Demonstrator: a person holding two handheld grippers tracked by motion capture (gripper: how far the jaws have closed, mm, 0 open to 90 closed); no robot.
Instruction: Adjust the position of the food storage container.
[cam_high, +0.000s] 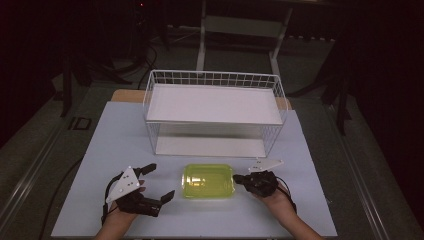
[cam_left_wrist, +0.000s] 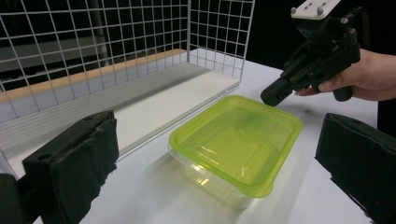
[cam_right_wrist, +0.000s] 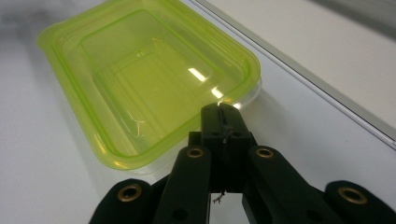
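Note:
A yellow-green lidded plastic container (cam_high: 208, 181) (cam_left_wrist: 238, 140) (cam_right_wrist: 144, 79) lies flat on the white tabletop, near the front. My left gripper (cam_high: 160, 181) is just left of it, jaws spread wide with nothing between them; its black pads (cam_left_wrist: 79, 163) frame the container in the left gripper view. From the right, my right gripper (cam_high: 236, 178) (cam_left_wrist: 272, 95) (cam_right_wrist: 224, 112) reaches in, jaws shut together with nothing between them. Its tip is at the rim of the container's right side. I cannot tell whether it touches the rim.
A white wire basket (cam_high: 215, 79) (cam_left_wrist: 93, 42) lies on its side behind the container, its open face toward me, with a white board (cam_high: 210, 145) as its floor. The tabletop (cam_high: 115, 140) ends close behind both hands. Dark floor surrounds the table.

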